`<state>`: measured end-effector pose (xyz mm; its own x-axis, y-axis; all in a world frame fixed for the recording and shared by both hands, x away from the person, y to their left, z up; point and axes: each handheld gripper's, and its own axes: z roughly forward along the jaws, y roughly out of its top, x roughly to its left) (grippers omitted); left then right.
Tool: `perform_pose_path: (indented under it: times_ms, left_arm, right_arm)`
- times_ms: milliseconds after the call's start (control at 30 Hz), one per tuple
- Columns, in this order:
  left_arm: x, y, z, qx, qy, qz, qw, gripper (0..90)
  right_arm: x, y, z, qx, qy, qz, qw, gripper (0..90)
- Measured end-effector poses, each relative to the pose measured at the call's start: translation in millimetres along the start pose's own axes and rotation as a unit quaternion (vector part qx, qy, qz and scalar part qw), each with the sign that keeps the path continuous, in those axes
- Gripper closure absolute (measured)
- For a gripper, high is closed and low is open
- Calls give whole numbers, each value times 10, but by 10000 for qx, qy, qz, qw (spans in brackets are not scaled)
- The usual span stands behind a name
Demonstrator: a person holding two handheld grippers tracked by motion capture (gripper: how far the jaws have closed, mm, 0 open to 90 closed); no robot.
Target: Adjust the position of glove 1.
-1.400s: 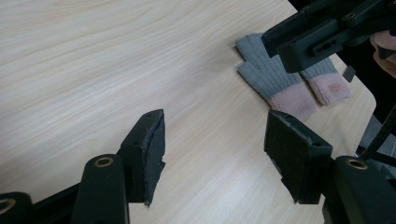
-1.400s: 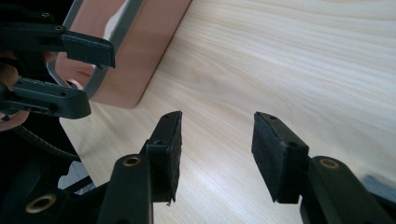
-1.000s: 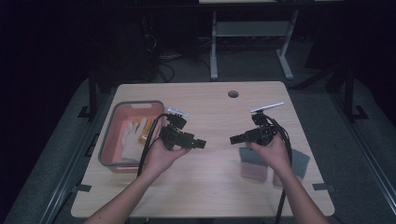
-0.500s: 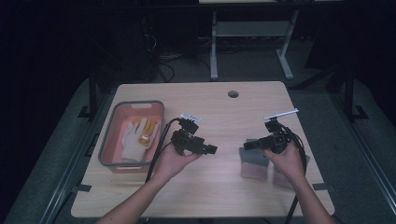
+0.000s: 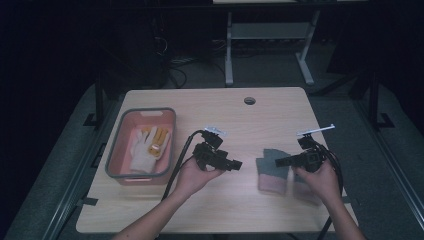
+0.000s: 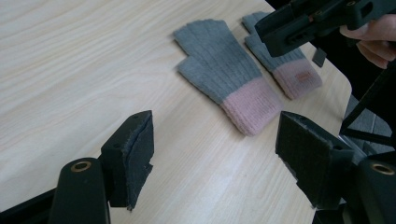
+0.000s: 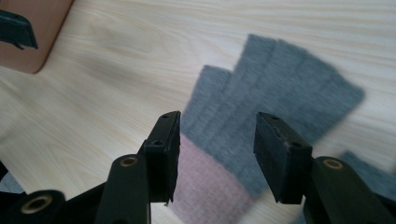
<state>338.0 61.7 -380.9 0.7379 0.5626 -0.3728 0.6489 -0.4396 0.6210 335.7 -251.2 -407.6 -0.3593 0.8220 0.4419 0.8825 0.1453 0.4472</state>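
High view. The left gripper [image 5: 238, 164] is held above the middle of the wooden table [image 5: 280, 115], pointing toward the person's right; the right gripper [image 5: 278, 161] points back at it from above a grey glove with a pink cuff [image 5: 271, 170]. A second grey glove [image 5: 301, 186] lies just beside the first, mostly covered by the right hand [image 5: 319, 179]. A pink bin [image 5: 165, 145] at the table's left holds a white glove [image 5: 138, 153] and a yellow-marked one [image 5: 158, 141]. How wide either pair of jaws stands is too small to read here.

Left gripper view. The jaws stand wide apart, having just been opening, with only bare tabletop between the pads [image 6: 140, 154]. Both grey gloves lie flat side by side, fingers away from the camera: the nearer [image 6: 224, 79] whole, the farther [image 6: 285, 65] partly crossed by the right gripper [image 6: 275, 32], which enters at upper right. A small label shows on the farther cuff, a detail that the high view cannot resolve.

Right gripper view. The jaws are open and grip nothing; they hover over the near glove [image 7: 275, 102], framing its pink cuff and grey palm. The second glove [image 7: 369, 179] is cut off at lower right, and a corner of the bin [image 7: 32, 42] appears at upper left. The picture is slightly blurred.
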Motion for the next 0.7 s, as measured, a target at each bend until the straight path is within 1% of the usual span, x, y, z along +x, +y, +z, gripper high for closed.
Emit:
perform_pose_path:
  times_ms: [100,300,333,400,467,567,700]
  left_arm:
    - [-37,-3,58,17,-38,20,10000,282]
    - [-92,-12,158,100,-49,145,9998,282]
    - [-100,-12,174,84,-72,119,9999,282]
    - [-113,-8,192,92,-84,125,9998,282]
    - [-122,-5,209,79,-114,129,9998,282]
    - [-141,-5,240,111,-122,149,9998,282]
    - [-162,-7,275,135,-146,162,9997,282]
  right_arm:
    - [-46,-46,-19,-10,-27,32,10000,508]
    - [-134,-129,-85,-2,-205,49,9998,531]
    - [-149,-149,-98,20,-259,76,9996,533]
    - [-180,-183,-110,58,-376,50,9993,536]
    - [-212,-219,-126,96,-426,130,9990,536]
    - [-264,-268,-143,102,-486,144,9987,542]
    - [-331,-335,-168,107,-626,174,9978,548]
